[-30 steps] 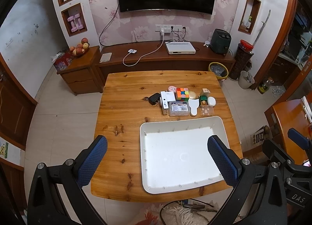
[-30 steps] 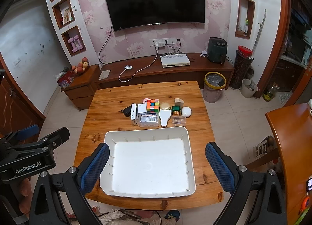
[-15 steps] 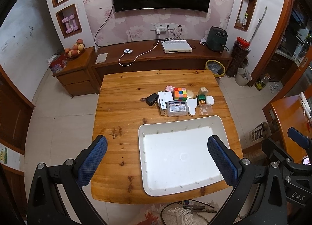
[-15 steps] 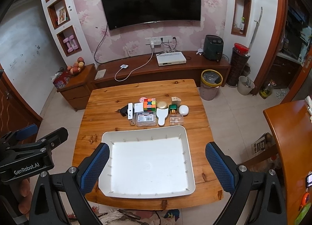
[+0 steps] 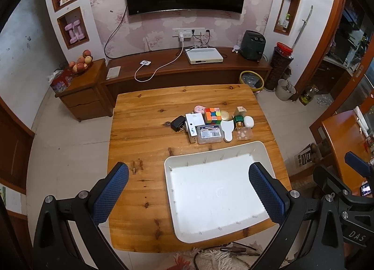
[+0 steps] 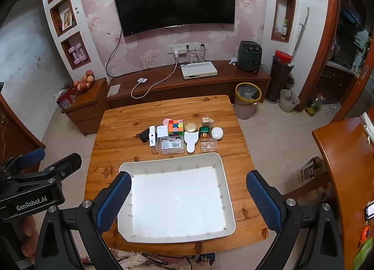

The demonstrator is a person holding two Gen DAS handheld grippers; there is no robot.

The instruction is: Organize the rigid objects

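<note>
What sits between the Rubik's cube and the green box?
A round gold case lies between the cube and the green box, clearest in the right wrist view.

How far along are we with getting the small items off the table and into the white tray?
Done: nothing yet; the white tray is empty. In hand: nothing, the left tool and right tool are both open, high above the table. Left: the whole cluster beyond the tray, including the colour cube, clear labelled box, black charger and white oval case.
</note>
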